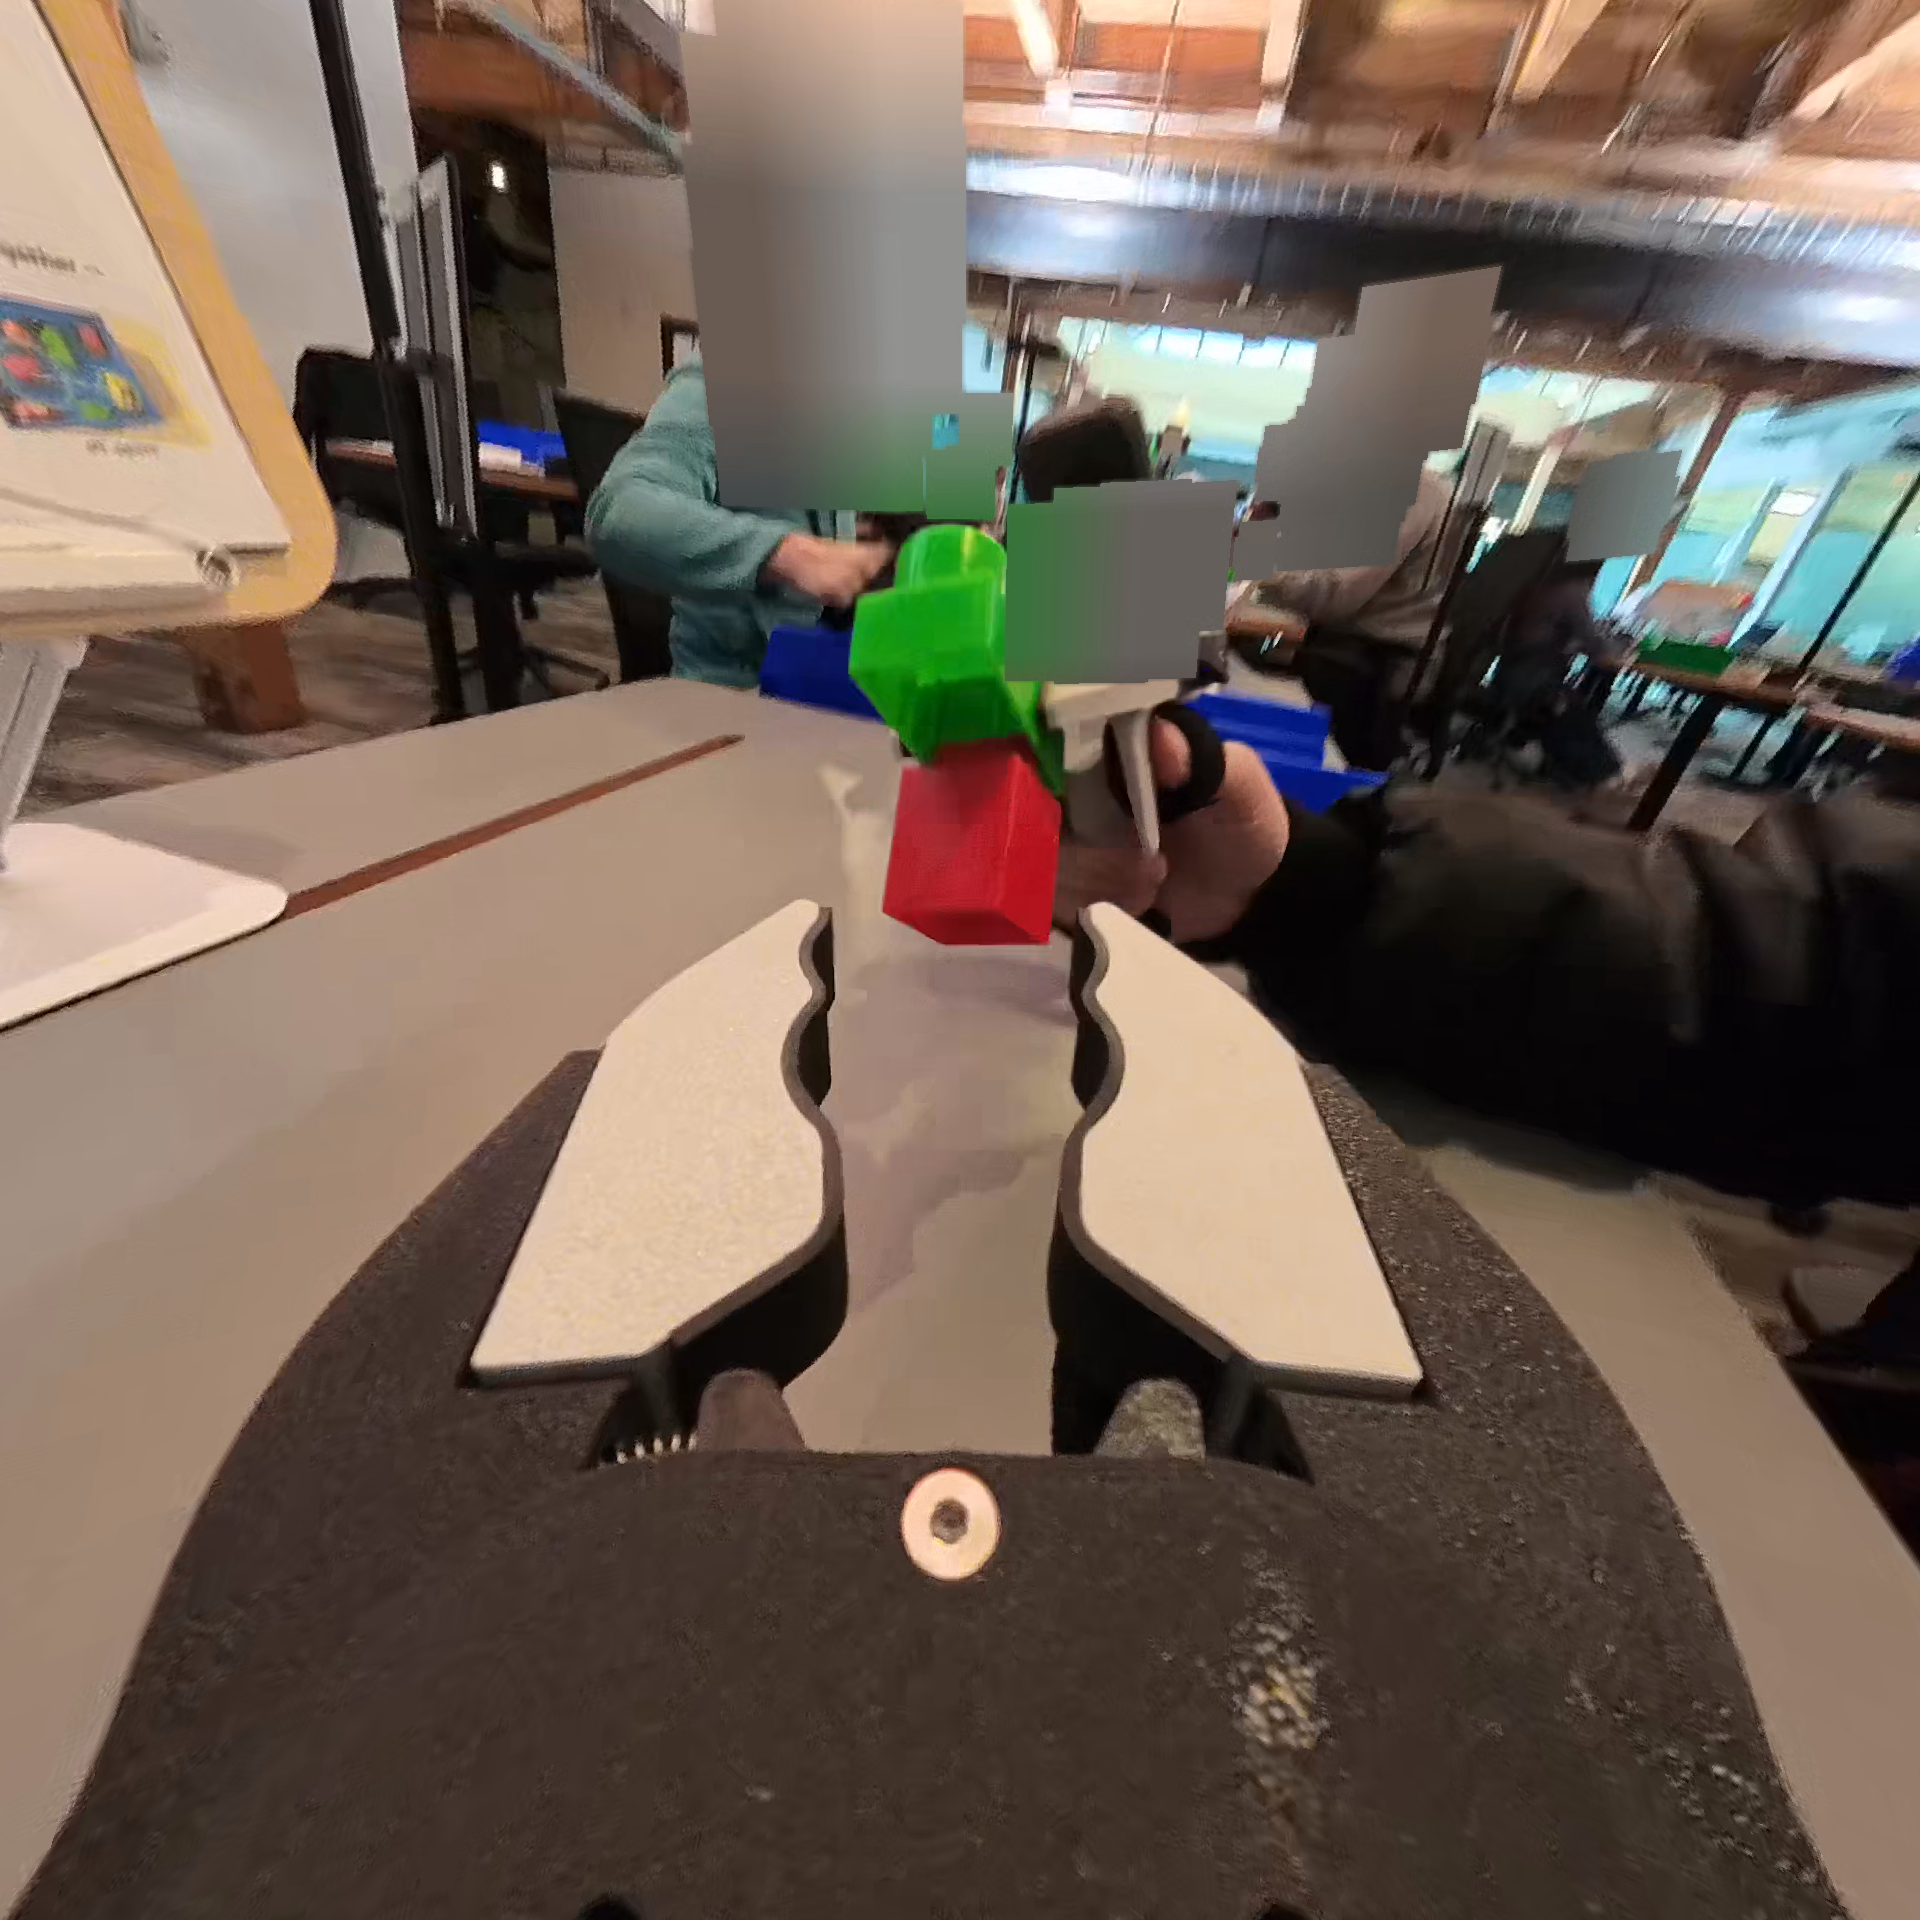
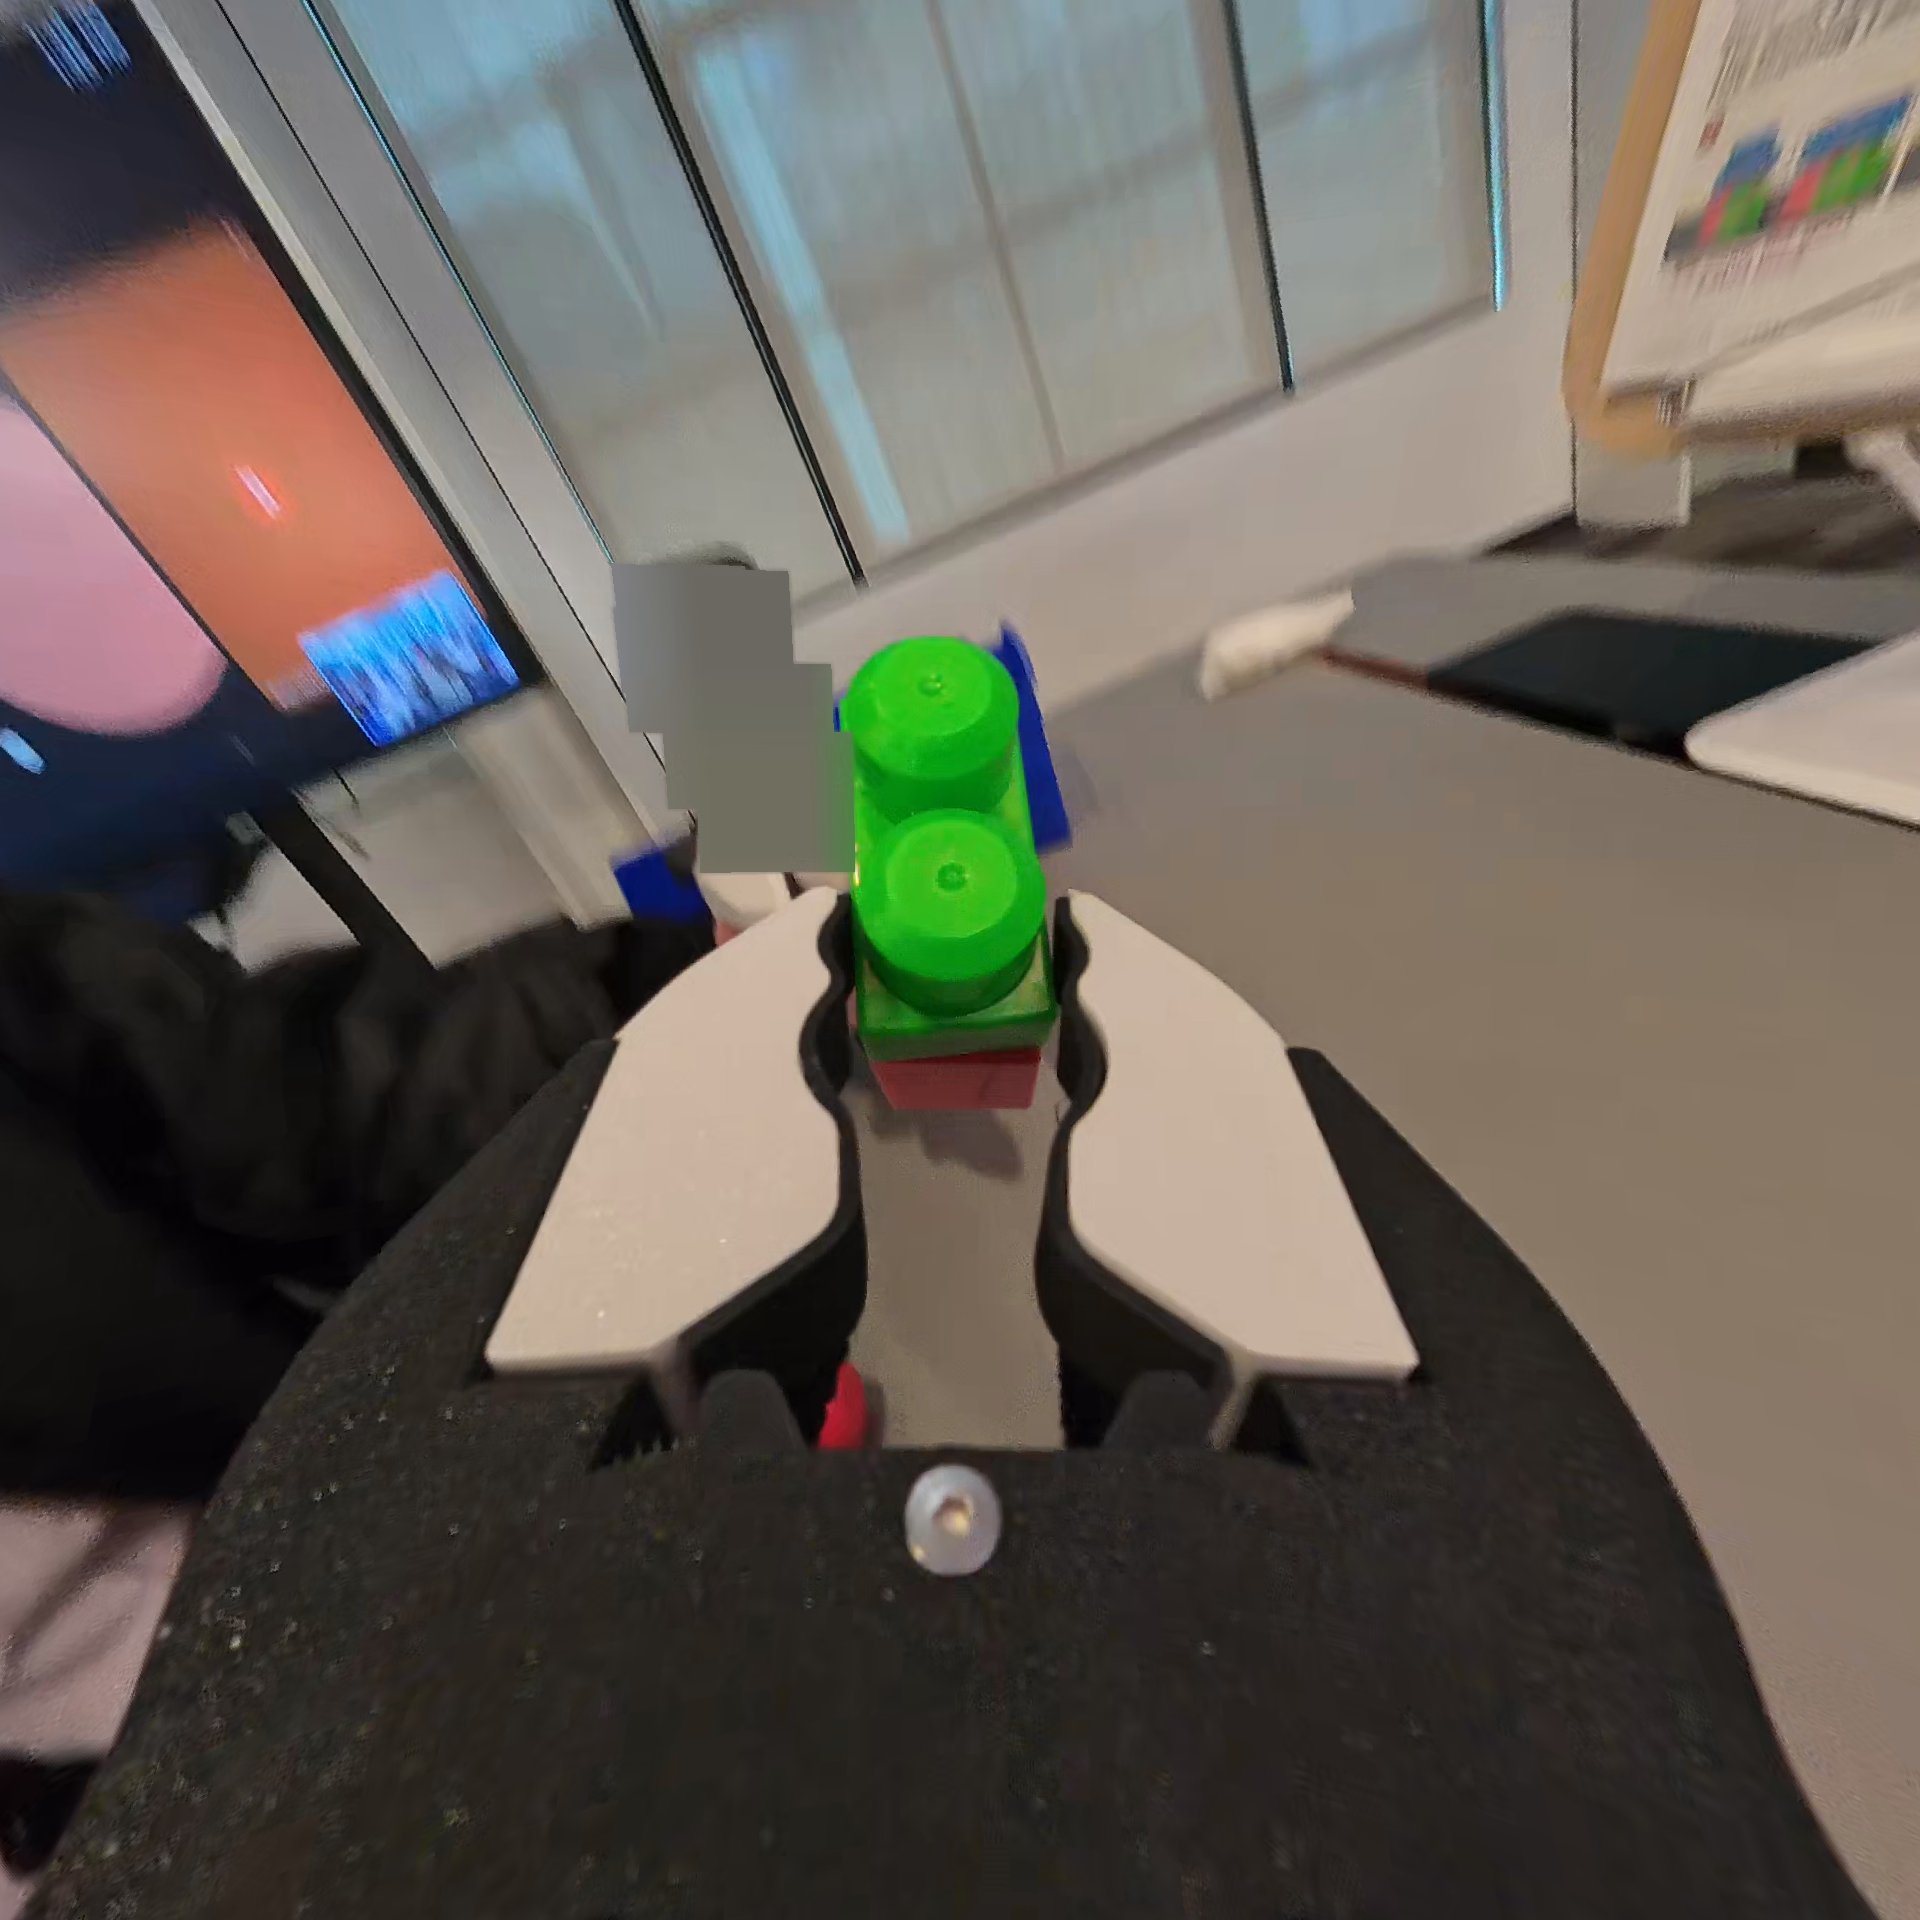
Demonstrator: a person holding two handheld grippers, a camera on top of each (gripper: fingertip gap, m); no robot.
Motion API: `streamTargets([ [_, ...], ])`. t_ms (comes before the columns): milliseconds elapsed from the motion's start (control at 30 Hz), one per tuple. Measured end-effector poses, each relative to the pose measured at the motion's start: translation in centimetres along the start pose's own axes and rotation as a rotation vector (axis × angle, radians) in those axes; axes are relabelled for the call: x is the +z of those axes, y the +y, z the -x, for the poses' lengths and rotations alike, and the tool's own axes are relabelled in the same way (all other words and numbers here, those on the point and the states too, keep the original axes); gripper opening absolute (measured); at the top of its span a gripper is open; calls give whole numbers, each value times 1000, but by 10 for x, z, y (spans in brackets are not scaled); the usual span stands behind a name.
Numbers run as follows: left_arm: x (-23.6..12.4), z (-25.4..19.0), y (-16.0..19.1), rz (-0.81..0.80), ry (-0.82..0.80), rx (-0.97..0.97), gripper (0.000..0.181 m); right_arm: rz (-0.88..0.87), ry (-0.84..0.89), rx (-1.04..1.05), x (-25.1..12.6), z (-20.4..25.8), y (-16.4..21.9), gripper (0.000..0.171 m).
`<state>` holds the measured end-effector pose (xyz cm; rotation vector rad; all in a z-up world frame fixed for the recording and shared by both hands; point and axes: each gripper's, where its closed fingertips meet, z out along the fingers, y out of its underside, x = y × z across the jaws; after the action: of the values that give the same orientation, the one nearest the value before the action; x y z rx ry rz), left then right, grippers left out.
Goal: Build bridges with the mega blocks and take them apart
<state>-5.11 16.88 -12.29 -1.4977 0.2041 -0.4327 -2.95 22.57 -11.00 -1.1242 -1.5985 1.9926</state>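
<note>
R tool [image 2: 951,925] clamps green block [image 2: 940,831], L tool [image 1: 951,940] open

You're in a shared open-plan office or lab: long grey bench [image 1: 416,1039], people seated at desks behind, exposed wooden ceiling beams [image 1: 1351,73], glass partition wall [image 2: 935,260], wall screen [image 2: 208,416].

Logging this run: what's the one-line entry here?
right gripper: shut on green block | red block: attached beneath, airborne | left gripper: open, empty
</note>
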Motion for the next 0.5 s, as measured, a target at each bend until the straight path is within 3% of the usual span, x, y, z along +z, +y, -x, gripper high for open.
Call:
streamTargets([
  [167, 8, -17, -14, -76, 45, -16, 35, -150, -63, 52, 12, 18, -23, 35],
  [500, 14, -20, -16, -115, 37, -23, 32, -203, -112, 10, 21, 29, -25, 35],
])
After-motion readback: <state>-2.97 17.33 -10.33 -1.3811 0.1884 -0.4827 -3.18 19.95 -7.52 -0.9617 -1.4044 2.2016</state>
